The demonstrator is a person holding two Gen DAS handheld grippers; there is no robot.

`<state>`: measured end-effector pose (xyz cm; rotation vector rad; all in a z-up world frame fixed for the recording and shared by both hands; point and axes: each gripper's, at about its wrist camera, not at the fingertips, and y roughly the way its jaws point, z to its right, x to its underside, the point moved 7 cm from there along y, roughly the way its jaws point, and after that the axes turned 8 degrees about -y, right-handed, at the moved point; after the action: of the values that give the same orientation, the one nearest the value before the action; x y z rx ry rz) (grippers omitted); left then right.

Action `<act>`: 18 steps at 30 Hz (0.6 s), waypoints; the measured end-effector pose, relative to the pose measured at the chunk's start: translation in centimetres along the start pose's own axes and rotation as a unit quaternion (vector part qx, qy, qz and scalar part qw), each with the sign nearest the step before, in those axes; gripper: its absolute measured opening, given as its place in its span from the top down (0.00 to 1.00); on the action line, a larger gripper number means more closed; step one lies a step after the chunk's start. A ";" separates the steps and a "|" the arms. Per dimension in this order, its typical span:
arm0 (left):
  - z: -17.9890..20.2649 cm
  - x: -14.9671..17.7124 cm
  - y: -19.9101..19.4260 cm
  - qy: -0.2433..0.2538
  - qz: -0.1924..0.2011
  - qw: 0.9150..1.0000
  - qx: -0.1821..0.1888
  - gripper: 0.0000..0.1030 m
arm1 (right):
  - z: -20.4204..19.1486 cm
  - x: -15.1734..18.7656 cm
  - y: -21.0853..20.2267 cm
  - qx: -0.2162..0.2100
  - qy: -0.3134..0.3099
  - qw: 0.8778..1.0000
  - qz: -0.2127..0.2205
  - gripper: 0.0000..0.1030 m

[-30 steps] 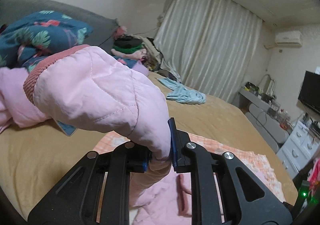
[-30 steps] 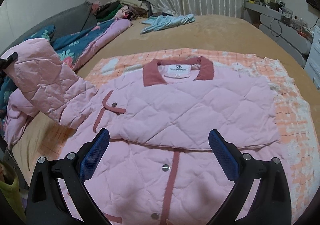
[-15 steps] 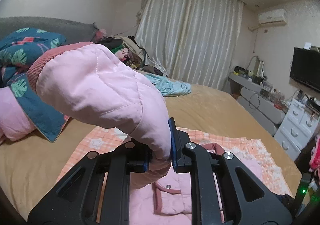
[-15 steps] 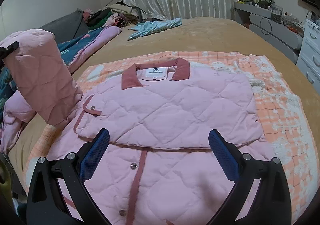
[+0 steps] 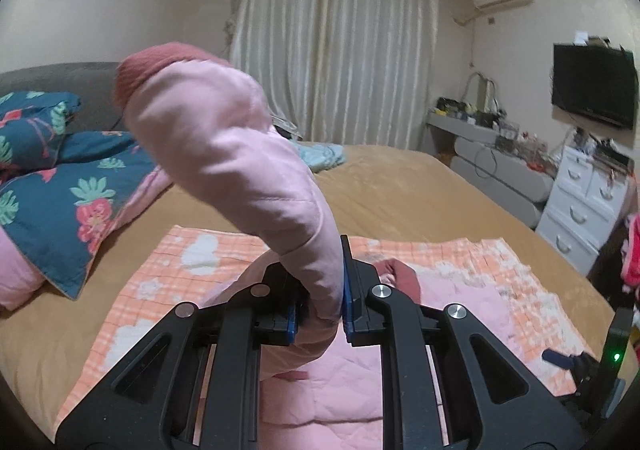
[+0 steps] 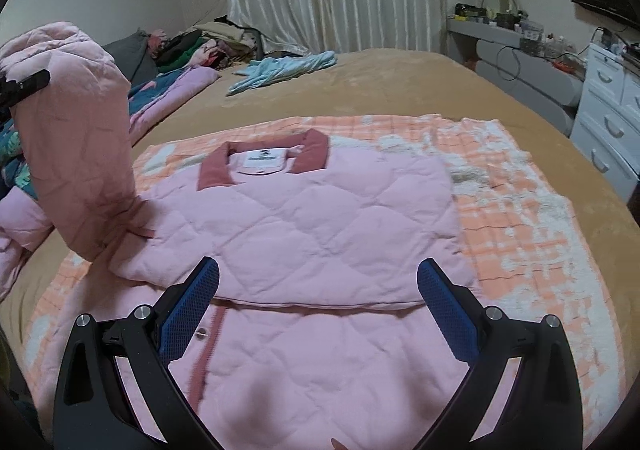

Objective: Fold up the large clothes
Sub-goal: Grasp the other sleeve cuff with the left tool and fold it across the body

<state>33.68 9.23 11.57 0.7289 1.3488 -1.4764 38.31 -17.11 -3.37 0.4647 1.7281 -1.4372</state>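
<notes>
Left fingers (image 5: 348,290) clamp pink sleeve (image 5: 240,169); right fingers (image 6: 444,310) wide, empty.

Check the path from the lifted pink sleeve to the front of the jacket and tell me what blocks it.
Nothing visible blocks it. The left gripper is shut on the sleeve, raised at the jacket's left edge. The quilted front is bare, and the right gripper hangs open over the near part, apart from the sleeve.
</notes>
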 end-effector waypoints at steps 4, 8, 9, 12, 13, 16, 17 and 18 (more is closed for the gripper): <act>2.5 1.7 1.4 0.020 -0.015 1.000 0.010 0.91 | 1.9 0.0 -0.4 0.007 0.016 1.000 0.012 0.04; 4.8 3.6 2.6 0.038 -0.030 0.999 0.017 0.91 | 3.9 0.0 -0.4 0.009 0.042 0.999 0.015 0.04; 5.3 4.0 2.9 0.044 -0.033 0.998 0.018 0.91 | 4.5 0.0 -0.5 0.012 0.048 0.999 0.017 0.04; 7.0 6.0 3.8 0.068 -0.047 0.996 0.023 0.91 | 6.0 0.2 -0.5 0.016 0.064 0.998 0.017 0.04; 7.4 6.6 4.1 0.073 -0.052 0.996 0.024 0.91 | 6.4 0.3 -0.5 0.017 0.069 0.997 0.017 0.04; 8.6 8.8 5.1 0.091 -0.069 0.993 0.025 0.91 | 7.8 0.6 -0.6 0.026 0.082 0.996 0.016 0.04; 8.9 9.4 5.3 0.096 -0.073 0.992 0.026 0.91 | 8.0 0.7 -0.6 0.027 0.085 0.996 0.016 0.04; 9.2 9.9 5.6 0.102 -0.078 0.991 0.026 0.91 | 8.4 0.7 -0.6 0.027 0.090 0.995 0.017 0.04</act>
<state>36.99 -1.74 2.39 0.8423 1.5570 -1.5974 40.43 -25.30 -3.64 0.6673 1.8170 -1.4581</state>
